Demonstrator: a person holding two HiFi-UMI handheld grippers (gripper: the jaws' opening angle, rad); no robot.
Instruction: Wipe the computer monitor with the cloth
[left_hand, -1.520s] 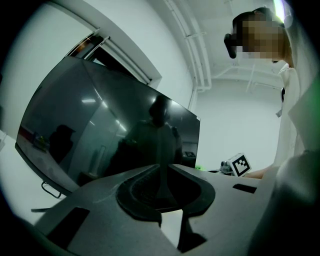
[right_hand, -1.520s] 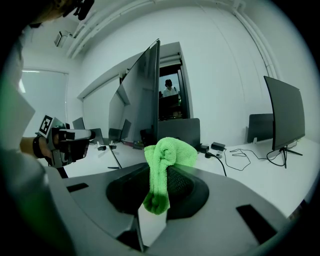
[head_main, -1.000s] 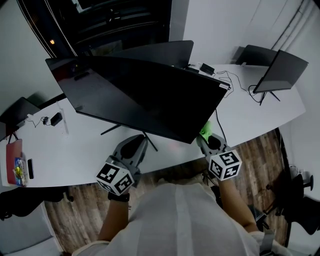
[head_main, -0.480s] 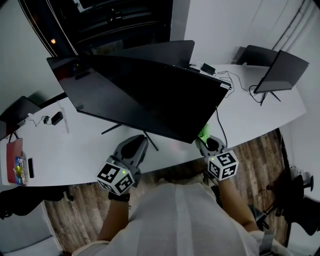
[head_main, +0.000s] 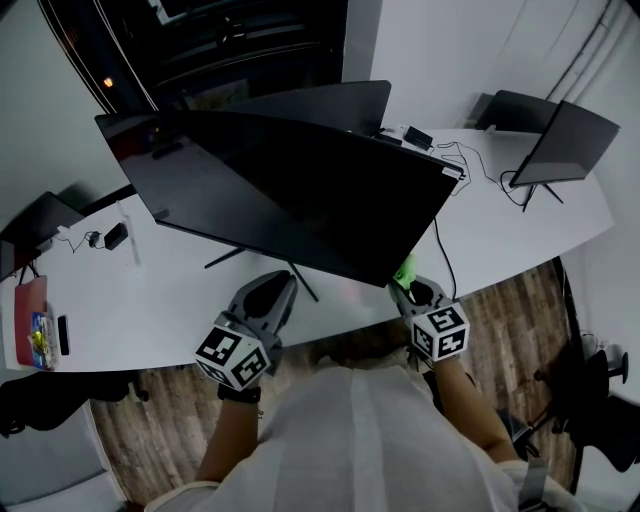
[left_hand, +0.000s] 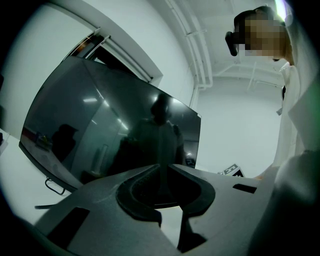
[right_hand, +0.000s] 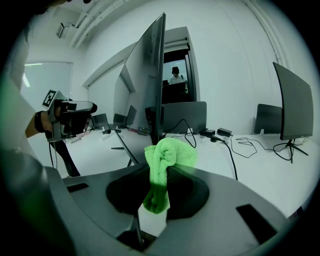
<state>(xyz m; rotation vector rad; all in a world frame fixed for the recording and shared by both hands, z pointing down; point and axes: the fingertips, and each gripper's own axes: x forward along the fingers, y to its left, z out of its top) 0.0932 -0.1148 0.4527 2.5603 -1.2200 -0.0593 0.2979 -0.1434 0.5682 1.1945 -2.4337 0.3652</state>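
In the head view, the computer monitor (head_main: 290, 200) stood on the white bench (head_main: 150, 300), its dark screen tilted toward the person. The left gripper (head_main: 275, 285) hung low in front of the stand, near the bench edge. The right gripper (head_main: 408, 285) was at the screen's lower right corner, with the green cloth (head_main: 405, 268) showing at its tip, just beside that corner. Whether the cloth touched the screen could not be told from here.

In the left gripper view, the jaws were drawn together with nothing between them. They pointed up at the screen, which filled the space ahead.

In the right gripper view, the jaws were clamped on the cloth, which bunched up above them in a loose wad. The monitor appeared nearly edge-on beyond the wad, and the cloth looked to be apart from the glass.

The step in hand seemed to be the approach: the cloth was gripped, but wiping had not begun. The next move would probably call for swinging the right gripper round to face the screen. The wad would then be pressed lightly against the glass and drawn across in even strokes. The pressure should stay gentle so the monitor does not rock on its stand.
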